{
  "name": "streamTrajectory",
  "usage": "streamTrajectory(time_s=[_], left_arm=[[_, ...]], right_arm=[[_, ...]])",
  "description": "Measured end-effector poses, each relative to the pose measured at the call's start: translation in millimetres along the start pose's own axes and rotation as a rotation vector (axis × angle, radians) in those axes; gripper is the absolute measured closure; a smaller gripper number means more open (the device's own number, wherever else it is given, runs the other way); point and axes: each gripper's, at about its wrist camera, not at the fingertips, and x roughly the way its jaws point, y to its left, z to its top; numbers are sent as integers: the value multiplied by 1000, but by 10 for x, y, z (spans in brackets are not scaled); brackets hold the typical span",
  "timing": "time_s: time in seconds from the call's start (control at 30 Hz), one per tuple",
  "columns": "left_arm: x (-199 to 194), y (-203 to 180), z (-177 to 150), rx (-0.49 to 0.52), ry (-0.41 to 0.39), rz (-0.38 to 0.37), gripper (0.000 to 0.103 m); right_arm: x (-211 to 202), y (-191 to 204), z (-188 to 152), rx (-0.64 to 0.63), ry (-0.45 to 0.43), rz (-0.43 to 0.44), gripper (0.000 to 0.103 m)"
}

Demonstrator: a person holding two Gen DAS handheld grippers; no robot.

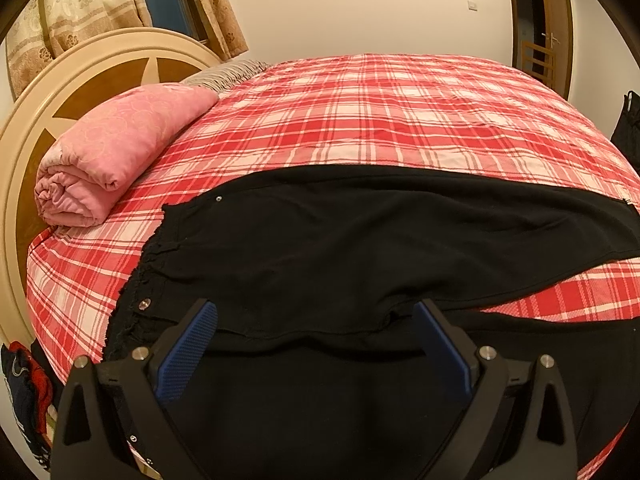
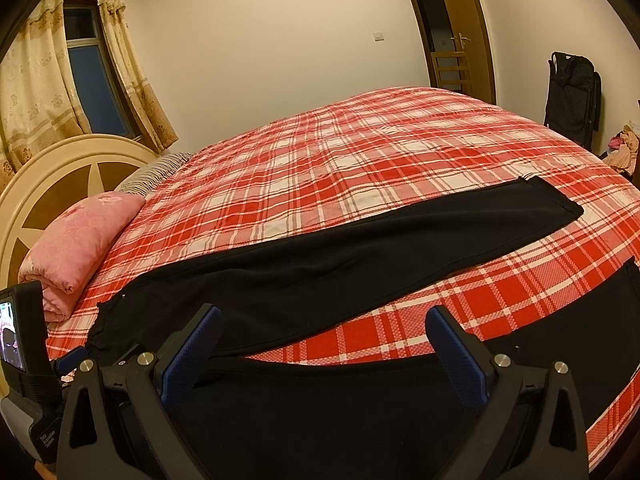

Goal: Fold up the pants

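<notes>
Setting: A bed [image 1: 400,120] covered in a red-and-white plaid sheet is seen from both wrist cameras, with a cream and brown headboard [image 1: 80,80] at the left.

Pants: Black pants [image 1: 360,240] are laid flat across the near part of the bed, the gathered waistband [image 1: 148,272] toward the headboard side and the legs reaching to the right. In the right wrist view, the farther leg [image 2: 400,248] is stretched out toward the right with its hem [image 2: 556,200] lying on the plaid; the nearer leg [image 2: 340,408] runs along the bed's near edge, and a wedge of bare sheet is shown between the two.

Left gripper: The left gripper [image 1: 314,320] is held with its blue-padded fingers [image 1: 188,356] spread wide apart over the nearer part of the pants, close to the waistband. No fabric is pinched between them.

Right gripper: The right gripper [image 2: 322,326] is likewise released, its fingers [image 2: 460,360] parted above the nearer leg and the strip of sheet beyond it. Nothing is gripped.

Bedding: A rolled pink quilt [image 1: 116,152] is placed against the headboard, well apart from the pants, with a striped pillow [image 1: 228,74] behind it.

Background: Patterned curtains [image 2: 36,92] frame a dark window, and a wooden door [image 2: 460,32] is seen on the far wall.
</notes>
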Motion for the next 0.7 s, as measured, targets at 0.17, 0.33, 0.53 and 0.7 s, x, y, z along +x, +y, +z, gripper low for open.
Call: streamTrajectory(time_s=[0.17,0.33,0.53,0.7], left_arm=[[20,-4,2,0,2,1,3],[68,24,5,5,10,-17,2],[288,328,132,-40,56,-54,2],[506,706,348,-117,58,12,2]], right_arm=[[27,-9,-11,-1,8,-2,1],[188,-37,-8,-31,54,-17,1],[659,-76,278,-130,131,31,1],[1381,184,686,-304,228,106,1]])
